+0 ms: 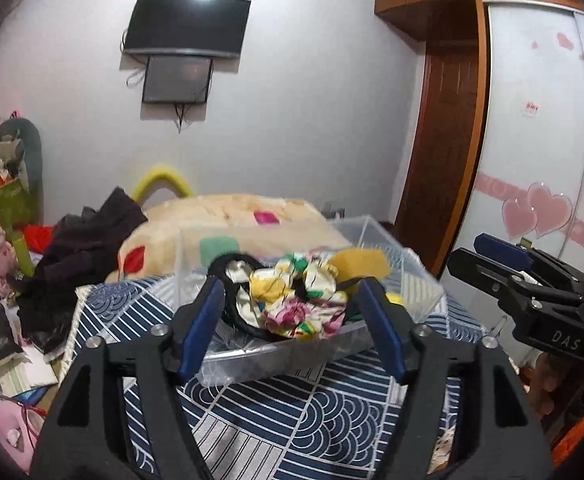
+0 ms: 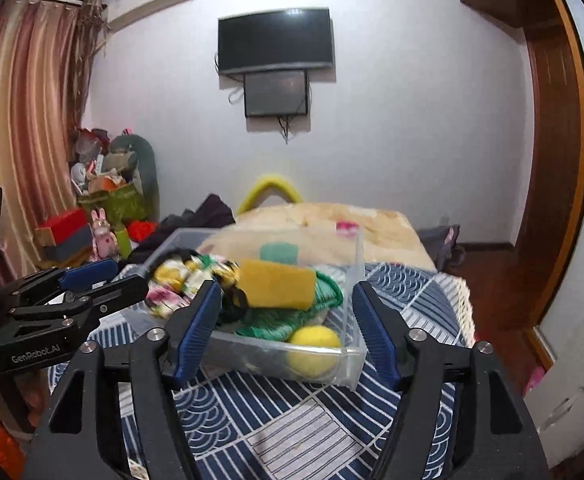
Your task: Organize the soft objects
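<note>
A clear plastic box [image 1: 420,280] [image 2: 352,356] sits on a blue patterned cloth. It holds a floral scrunchie [image 1: 300,300] [image 2: 171,280], a black hair band [image 1: 227,270], a yellow sponge [image 2: 277,284] [image 1: 366,262], a green knitted cloth [image 2: 324,300] and a yellow ball [image 2: 314,346]. My left gripper [image 1: 292,320] is open and empty just in front of the box. My right gripper [image 2: 285,320] is open and empty, also in front of the box. Each gripper shows in the other's view, the right one [image 1: 504,260] and the left one [image 2: 91,280].
The blue patterned cloth [image 1: 292,420] [image 2: 292,420] covers the surface below. A cream blanket [image 1: 231,220] and dark clothes [image 1: 83,248] lie behind the box. Clutter [image 2: 107,200] stands at the left. A TV [image 2: 275,40] hangs on the far wall; a wardrobe [image 1: 532,120] is at right.
</note>
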Tool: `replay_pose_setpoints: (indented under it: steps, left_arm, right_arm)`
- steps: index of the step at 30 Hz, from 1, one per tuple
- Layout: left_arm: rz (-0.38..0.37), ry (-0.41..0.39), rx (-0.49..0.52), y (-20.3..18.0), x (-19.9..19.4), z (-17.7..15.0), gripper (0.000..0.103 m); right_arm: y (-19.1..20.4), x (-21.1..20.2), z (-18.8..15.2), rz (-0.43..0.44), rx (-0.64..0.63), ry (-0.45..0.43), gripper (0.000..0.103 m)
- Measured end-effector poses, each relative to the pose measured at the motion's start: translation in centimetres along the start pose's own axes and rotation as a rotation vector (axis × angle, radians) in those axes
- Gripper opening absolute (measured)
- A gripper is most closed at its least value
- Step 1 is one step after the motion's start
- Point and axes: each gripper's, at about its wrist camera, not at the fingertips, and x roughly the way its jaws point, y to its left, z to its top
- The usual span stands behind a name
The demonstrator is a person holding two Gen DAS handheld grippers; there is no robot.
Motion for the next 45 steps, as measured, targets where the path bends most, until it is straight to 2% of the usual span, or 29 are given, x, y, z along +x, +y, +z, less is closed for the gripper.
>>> replay_pose_setpoints:
  steps: [4,6,8,12,16,45]
  left_arm:
    - [0.008,-0.058,0.011,-0.7,-2.4,0.7,0.083]
    - [0.017,-0.093,0.018,-1.1,-3.6,0.9,0.095]
    - [0.021,-0.121,0.02,-1.3,-4.7,1.1,0.1]
    - [0.034,-0.159,0.028,-1.7,-6.1,1.1,0.103]
    - [0.042,-0.17,0.038,-1.9,-6.6,1.1,0.103]
    - [0.053,-0.18,0.049,-2.3,-6.5,0.6,0.103]
  right_arm:
    - [0.4,-1.6,0.5,0.005,-0.008,-0.054,0.066]
    - [0.7,-2.3,0.7,0.009,-0.007,-0.081,0.071]
    - [0.9,-3.1,1.0,0.01,-0.006,-0.112,0.08]
    - [1.4,-3.8,1.2,0.005,-0.009,-0.143,0.087]
    - [1.8,-4.1,1.1,-0.011,-0.006,-0.153,0.102]
    - [2.2,-5.0,0.5,-0.008,0.006,-0.168,0.103]
